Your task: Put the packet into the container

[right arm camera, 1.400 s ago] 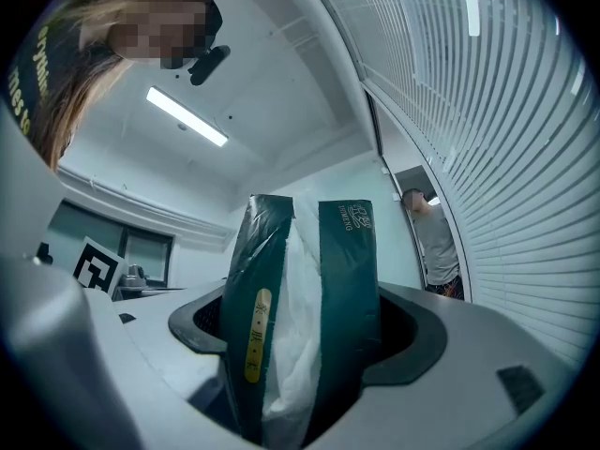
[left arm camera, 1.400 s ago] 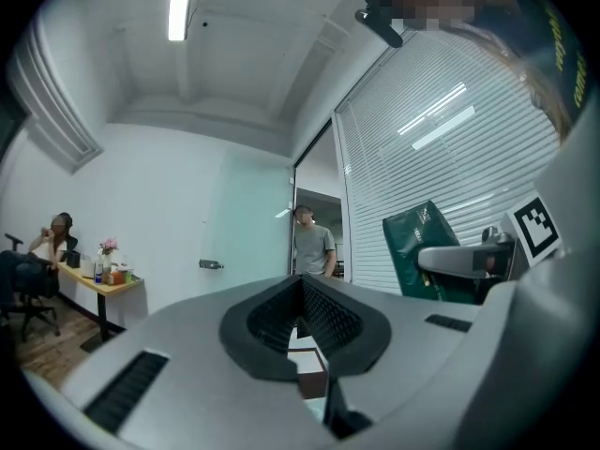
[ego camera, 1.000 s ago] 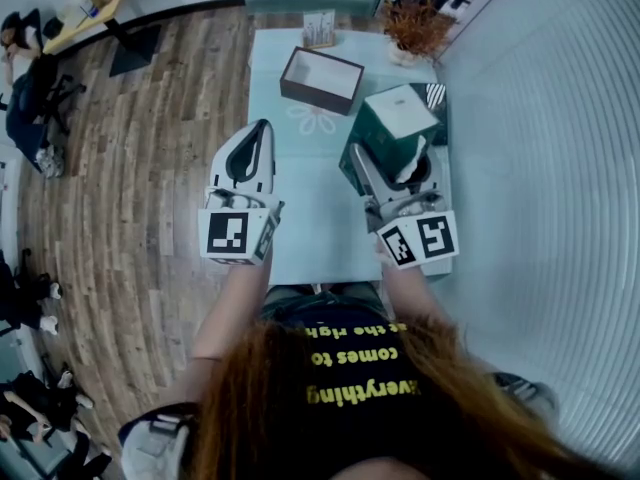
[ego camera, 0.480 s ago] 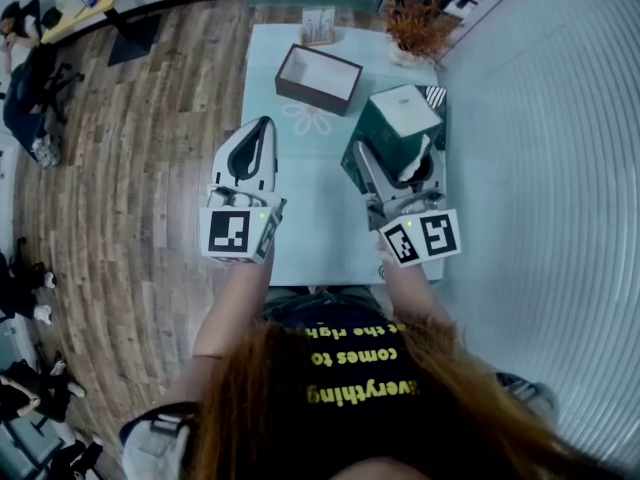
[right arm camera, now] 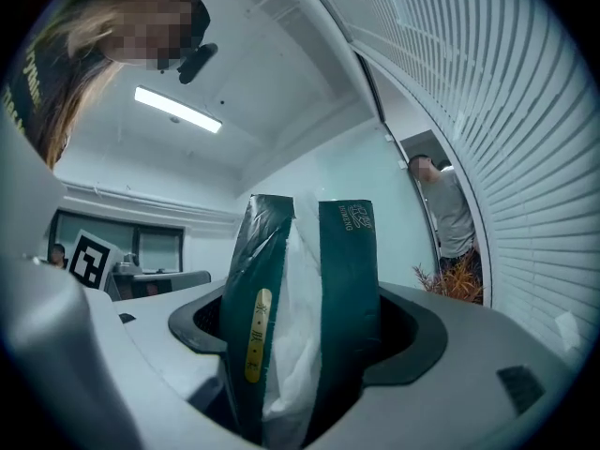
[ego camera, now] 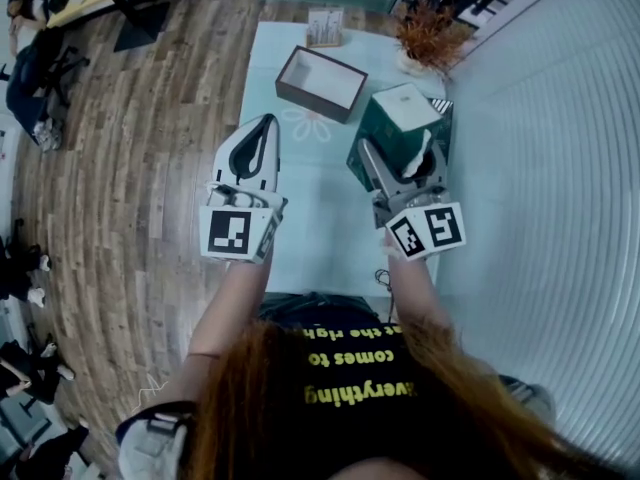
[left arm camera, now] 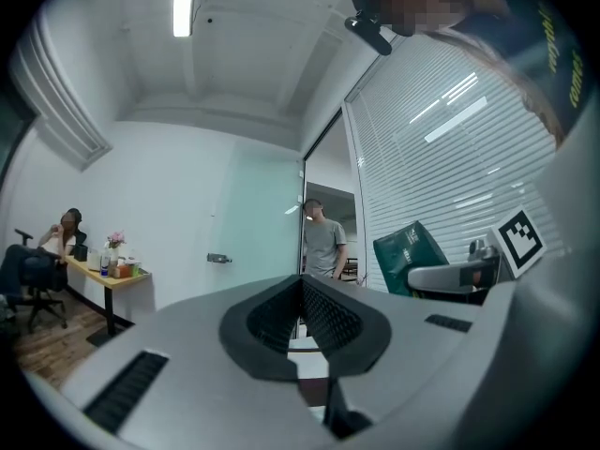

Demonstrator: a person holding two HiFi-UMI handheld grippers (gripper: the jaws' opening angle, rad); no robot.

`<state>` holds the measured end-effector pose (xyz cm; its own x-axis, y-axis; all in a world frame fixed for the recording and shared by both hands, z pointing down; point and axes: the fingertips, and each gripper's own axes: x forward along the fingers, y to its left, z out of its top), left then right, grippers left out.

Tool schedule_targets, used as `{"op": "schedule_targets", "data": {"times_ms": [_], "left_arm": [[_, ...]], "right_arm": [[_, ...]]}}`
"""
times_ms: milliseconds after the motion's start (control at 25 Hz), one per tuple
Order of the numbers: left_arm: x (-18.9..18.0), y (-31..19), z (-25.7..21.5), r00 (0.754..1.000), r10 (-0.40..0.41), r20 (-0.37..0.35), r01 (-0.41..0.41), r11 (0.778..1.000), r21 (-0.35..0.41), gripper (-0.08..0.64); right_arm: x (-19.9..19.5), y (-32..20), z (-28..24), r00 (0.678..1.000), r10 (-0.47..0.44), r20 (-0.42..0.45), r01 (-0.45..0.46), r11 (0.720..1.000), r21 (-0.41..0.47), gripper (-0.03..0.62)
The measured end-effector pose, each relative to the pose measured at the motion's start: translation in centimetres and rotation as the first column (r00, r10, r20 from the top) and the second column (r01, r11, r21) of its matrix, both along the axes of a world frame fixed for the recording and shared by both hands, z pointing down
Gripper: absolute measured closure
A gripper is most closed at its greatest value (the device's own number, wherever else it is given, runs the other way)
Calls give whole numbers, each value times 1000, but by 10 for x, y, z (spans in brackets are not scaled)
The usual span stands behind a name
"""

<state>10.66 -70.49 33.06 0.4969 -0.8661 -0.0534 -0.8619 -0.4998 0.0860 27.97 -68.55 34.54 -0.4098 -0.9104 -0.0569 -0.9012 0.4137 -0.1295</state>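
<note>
Right gripper [ego camera: 397,158] pinching the green packet [right arm camera: 347,279] upright — left gripper [ego camera: 262,133] jaws pressed together, empty; container [ego camera: 310,100] ahead of it.

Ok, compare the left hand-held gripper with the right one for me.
The left hand-held gripper has its jaws together on nothing; the right hand-held gripper has its jaws clamped on the green packet. The left hangs at the left edge of the table, the right near its right side. Both point forward.

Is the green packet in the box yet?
Done: the right gripper is shut on the green packet. In hand: it holds the packet short of the brown container, which looks empty. Left: carry it over and let go. The left gripper is shut, empty.
</note>
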Motion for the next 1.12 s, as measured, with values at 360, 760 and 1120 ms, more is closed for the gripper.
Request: {"op": "schedule_targets", "data": {"times_ms": [360, 760, 1120], "left_arm": [[11, -3, 37, 1000, 16, 11, -15, 1000, -23, 558], [32, 14, 57, 997, 80, -11, -81, 994, -67, 558], [38, 21, 57, 995, 97, -40, -99, 992, -76, 558]], "right_arm": [[14, -56, 67, 975, -152, -165, 130, 982, -141, 207], [-6, -129, 112, 887, -327, -326, 252, 935, -251, 207], [-42, -183, 139, 773, -464, -433, 338, 878, -338, 207]]}}
